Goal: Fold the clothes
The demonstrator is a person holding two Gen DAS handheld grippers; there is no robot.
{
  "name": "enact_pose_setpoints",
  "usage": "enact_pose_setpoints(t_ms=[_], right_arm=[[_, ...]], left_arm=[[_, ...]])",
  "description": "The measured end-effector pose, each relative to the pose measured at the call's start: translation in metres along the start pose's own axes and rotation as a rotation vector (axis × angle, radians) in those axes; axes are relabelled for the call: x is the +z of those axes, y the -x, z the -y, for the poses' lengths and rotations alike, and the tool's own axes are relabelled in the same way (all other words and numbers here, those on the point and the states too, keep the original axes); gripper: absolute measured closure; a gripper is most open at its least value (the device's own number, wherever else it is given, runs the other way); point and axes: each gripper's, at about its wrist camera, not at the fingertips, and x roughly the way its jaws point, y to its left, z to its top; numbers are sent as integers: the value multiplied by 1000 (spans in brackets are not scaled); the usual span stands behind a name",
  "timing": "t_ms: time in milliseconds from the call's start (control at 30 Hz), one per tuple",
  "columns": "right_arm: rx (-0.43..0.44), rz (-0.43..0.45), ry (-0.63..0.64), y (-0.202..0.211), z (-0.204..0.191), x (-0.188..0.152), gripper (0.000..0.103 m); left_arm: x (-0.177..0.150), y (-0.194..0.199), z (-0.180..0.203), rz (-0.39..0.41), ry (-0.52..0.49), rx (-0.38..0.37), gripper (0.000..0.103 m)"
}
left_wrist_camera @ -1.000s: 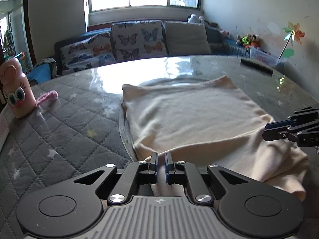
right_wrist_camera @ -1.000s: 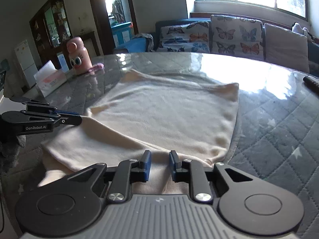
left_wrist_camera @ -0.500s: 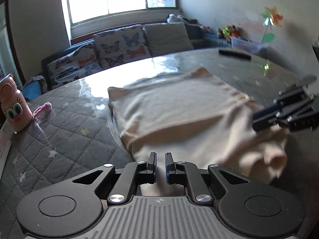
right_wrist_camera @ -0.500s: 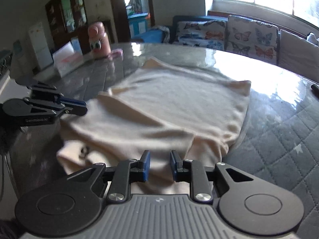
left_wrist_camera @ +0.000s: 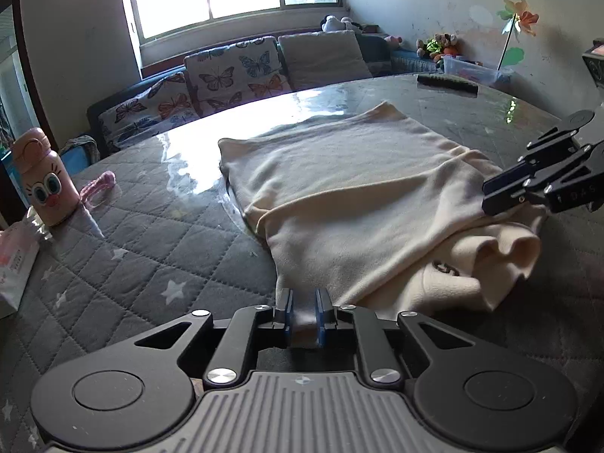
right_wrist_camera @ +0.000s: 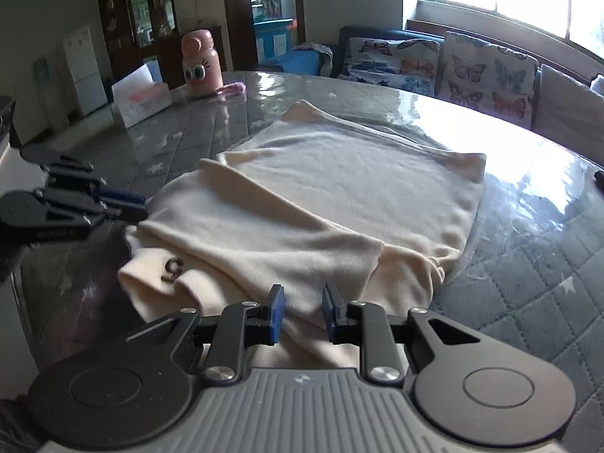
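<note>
A cream garment (left_wrist_camera: 351, 188) lies on the grey quilted table (left_wrist_camera: 132, 264), a folded layer over its near part and a bunched end with a small dark logo (left_wrist_camera: 445, 268) at the right. My left gripper (left_wrist_camera: 302, 298) is at the garment's near left corner. Its jaws are opening, and a dull strip of cloth still sits in the gap without being clearly pinched. My right gripper (right_wrist_camera: 302, 294) is shut on a thick fold of the garment (right_wrist_camera: 339, 188) at the near right edge. Each gripper shows from the side in the other's view: the right gripper (left_wrist_camera: 487, 198) and the left gripper (right_wrist_camera: 141, 204).
A pink bottle with cartoon eyes (left_wrist_camera: 43, 177) and a white tissue box (right_wrist_camera: 141, 100) stand at the table's left side. A black remote (left_wrist_camera: 447, 83) lies at the far right. A sofa with butterfly cushions (left_wrist_camera: 234, 75) runs behind the table.
Both grippers moved and rolled with the garment's near edge, which now lies folded over with a bunched end exposed. The gap between the left jaws has widened.
</note>
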Motion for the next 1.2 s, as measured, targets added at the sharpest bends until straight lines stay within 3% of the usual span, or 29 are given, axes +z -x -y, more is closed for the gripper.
enact_pose_setpoints(t_ms=[200, 367, 533, 700, 1067, 1200], right_arm=[[31, 59, 25, 1, -12, 18, 81], [82, 44, 52, -24, -28, 26, 81], [70, 9, 69, -25, -26, 17, 76], [21, -4, 34, -14, -10, 4, 76], [22, -9, 22, 3, -3, -4, 76], [30, 0, 26, 16, -1, -2, 75]], left_arm=[[14, 8, 14, 51, -57, -31, 79], [10, 7, 24, 40, -132, -47, 75], [-5, 17, 28, 35, -220, -53, 65], [-14, 16, 44, 47, -302, -76, 62], [-11, 6, 70, 91, -376, -119, 62], [-8, 4, 72, 107, -369, -138, 81]])
